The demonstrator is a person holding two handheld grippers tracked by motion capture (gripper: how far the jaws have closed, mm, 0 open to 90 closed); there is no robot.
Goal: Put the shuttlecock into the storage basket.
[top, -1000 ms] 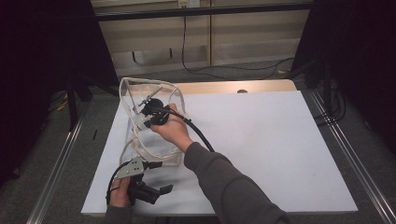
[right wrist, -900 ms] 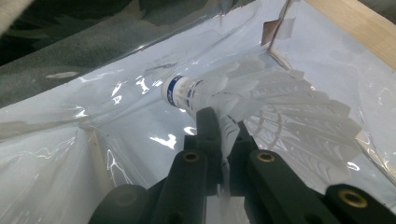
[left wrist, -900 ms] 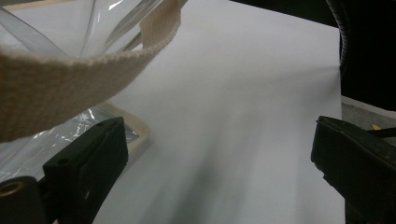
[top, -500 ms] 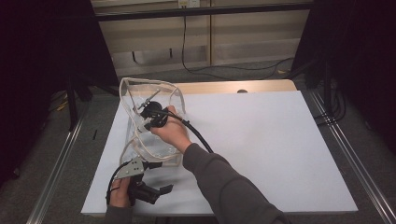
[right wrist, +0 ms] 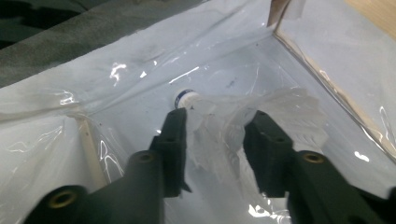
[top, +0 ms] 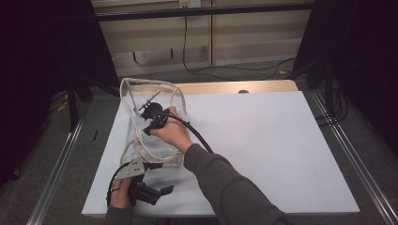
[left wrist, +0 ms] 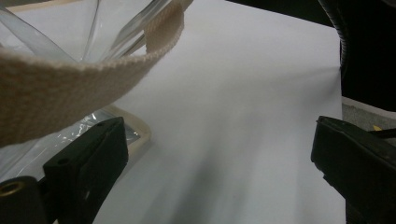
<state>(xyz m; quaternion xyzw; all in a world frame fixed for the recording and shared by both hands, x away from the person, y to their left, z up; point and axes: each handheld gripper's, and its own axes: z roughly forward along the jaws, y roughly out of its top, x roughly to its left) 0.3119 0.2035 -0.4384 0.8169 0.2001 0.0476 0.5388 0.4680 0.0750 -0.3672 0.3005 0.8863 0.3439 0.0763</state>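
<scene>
Inside the clear bag (top: 141,136), the right gripper's (right wrist: 215,135) jaws have just opened, releasing the shuttlecock (right wrist: 243,121); drop looks done.

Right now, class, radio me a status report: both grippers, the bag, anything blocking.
Right gripper inside clear plastic bag, jaws just opened, white feathered shuttlecock loose between them. Left gripper open, beside bag's cream webbing strap. Nothing blocking.

place: lab | signs: white table (top: 263,140), dark curtains (top: 356,56), floor rails (top: 56,173)
</scene>
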